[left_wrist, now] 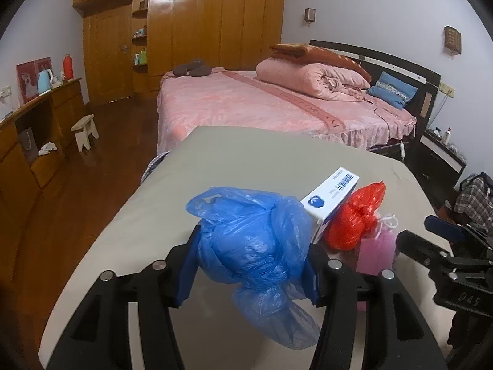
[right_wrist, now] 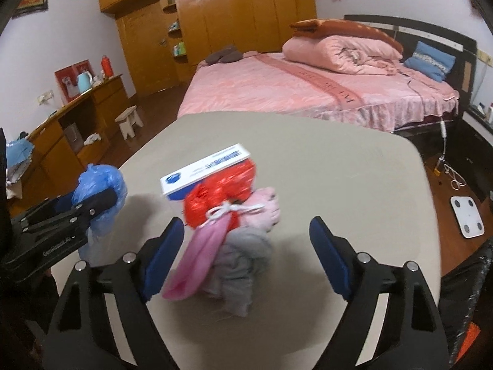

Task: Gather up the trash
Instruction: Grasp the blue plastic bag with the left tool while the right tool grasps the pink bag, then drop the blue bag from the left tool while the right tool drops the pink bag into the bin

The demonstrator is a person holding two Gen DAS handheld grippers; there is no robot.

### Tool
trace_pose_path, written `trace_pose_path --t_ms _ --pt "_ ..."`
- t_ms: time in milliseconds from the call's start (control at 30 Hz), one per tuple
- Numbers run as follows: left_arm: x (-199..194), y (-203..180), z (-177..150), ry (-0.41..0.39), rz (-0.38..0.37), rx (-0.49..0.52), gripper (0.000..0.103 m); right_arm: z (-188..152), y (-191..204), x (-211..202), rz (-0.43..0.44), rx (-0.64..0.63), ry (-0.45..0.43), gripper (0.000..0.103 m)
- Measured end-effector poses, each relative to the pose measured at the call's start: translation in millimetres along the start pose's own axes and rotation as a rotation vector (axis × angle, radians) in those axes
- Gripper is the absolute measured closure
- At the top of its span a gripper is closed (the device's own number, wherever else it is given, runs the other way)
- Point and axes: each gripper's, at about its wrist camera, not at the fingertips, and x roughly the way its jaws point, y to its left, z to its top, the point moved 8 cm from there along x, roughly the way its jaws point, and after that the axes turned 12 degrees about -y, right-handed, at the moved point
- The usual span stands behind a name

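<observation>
The left gripper (left_wrist: 251, 256) clamps the blue bag (left_wrist: 255, 240), while the right gripper (right_wrist: 246, 240), jaws apart, straddles the pink-and-grey pile (right_wrist: 228, 246) left on the table (right_wrist: 339, 169).

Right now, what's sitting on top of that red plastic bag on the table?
A white and blue box leans across the top of the red plastic bag. A pink pouch with a white drawstring covers the bag's front. The bag's contents can't be seen.
</observation>
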Motion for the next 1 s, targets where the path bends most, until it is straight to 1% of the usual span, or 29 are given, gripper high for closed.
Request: trace_pose_path --t_ms 167,200,233,267,300,333,400,467,600,700,800,1000 --pt "-3 5 0 0.002 0.014 0.003 0.047 -8 17 8 0.034 -0.024 0.038 0.042" --pt "-3 6 -1 0.003 0.017 0.003 0.047 -11 19 11 0.041 -0.028 0.049 0.049" --pt "-4 7 -1 0.003 0.019 0.0 0.047 -13 21 14 0.045 -0.033 0.06 0.059" --pt "-4 8 -1 0.004 0.02 -0.003 0.047 -14 21 15 0.048 -0.039 0.068 0.064" --pt "-4 9 -2 0.005 0.02 -0.004 0.047 -15 23 14 0.053 -0.042 0.068 0.076" --pt "-5 9 -2 0.005 0.021 -0.003 0.047 -14 23 12 0.069 -0.04 0.068 0.086" --pt "-5 9 -2 0.005 0.017 -0.005 0.047 -11 23 7 0.092 -0.029 0.067 0.091" --pt "-6 7 -2 0.003 0.011 -0.004 0.047 -7 21 1 0.099 -0.021 0.058 0.094" --pt "-13 0 1 -0.006 -0.008 -0.004 0.047 3 17 -24 0.112 -0.005 0.018 0.094" --pt "-20 -11 4 -0.016 -0.032 0.006 0.047 9 9 -41 0.105 0.007 -0.002 0.094" --pt "-27 -23 7 -0.022 -0.058 0.012 0.047 12 -4 -54 0.084 0.02 -0.015 0.094" --pt "-38 -47 6 -0.021 -0.104 0.03 0.047 3 -40 -73 0.013 0.06 -0.009 0.094"
